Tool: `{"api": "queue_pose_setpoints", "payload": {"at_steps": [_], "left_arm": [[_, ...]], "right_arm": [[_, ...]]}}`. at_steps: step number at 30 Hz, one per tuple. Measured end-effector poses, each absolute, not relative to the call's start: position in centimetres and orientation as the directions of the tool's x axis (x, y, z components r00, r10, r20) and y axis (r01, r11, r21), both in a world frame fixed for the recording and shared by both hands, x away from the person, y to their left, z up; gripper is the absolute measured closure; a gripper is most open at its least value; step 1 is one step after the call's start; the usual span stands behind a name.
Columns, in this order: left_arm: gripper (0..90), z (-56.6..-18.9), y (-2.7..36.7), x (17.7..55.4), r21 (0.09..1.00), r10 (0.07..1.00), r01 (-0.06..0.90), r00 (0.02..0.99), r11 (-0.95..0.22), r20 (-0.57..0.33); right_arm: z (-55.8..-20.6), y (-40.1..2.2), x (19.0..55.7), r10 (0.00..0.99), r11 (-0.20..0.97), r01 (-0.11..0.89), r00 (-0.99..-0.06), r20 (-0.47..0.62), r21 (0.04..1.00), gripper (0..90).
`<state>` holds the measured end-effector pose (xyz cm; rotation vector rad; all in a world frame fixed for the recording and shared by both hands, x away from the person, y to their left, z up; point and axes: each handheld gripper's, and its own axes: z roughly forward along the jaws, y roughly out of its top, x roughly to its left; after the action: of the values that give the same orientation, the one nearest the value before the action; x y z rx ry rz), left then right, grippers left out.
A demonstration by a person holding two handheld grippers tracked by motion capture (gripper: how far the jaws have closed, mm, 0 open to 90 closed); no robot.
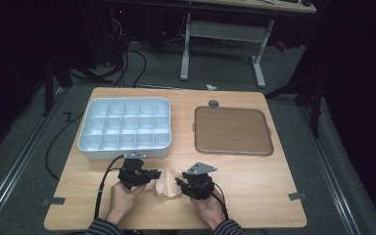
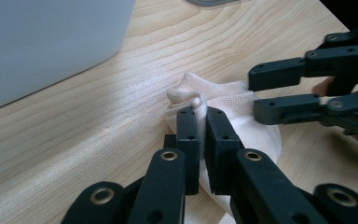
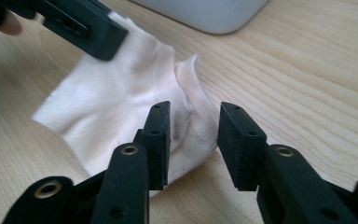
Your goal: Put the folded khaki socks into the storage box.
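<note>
Sock (image 1: 165, 182) lies on the bench (image 1: 254, 181); left gripper (image 2: 202, 122) fingers pinch it, right gripper (image 3: 192, 122) fingers stand released.

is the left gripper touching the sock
Touching. In the left gripper view the left gripper has its jaws closed on a fold of the pale sock, pinching the fabric.

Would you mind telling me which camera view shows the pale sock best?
The right gripper view: the sock lies spread across the wood, cuff and body both visible. The left gripper view shows the part pinched by the left gripper. The high view shows a small pale patch between both grippers.
</note>
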<state>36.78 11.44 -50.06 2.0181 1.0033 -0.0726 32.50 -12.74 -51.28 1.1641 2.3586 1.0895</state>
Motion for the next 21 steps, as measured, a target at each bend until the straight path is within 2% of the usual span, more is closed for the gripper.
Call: {"api": "queue_pose_setpoints", "payload": {"at_steps": [6, 12, 21], "left_arm": [[85.7, -49.8, 11.7, 36.6, 0.678, 0.621, 0.670, 0.678, -0.302, -0.393], [85.7, -49.6, 11.8, 36.6, 0.683, 0.620, 0.669, 0.676, -0.291, -0.398], [85.6, -48.5, 11.0, 36.7, 0.702, 0.601, 0.632, 0.713, -0.329, -0.361]], "right_arm": [[-51.9, -12.4, 33.0, 0.764, 0.411, 0.575, -0.640, 0.076, 0.708, 71.0], [-52.2, -12.1, 33.2, 0.755, 0.421, 0.569, -0.651, 0.075, 0.706, 72.0], [-52.2, -12.0, 33.2, 0.752, 0.435, 0.565, -0.657, 0.062, 0.701, 73.1]]}}
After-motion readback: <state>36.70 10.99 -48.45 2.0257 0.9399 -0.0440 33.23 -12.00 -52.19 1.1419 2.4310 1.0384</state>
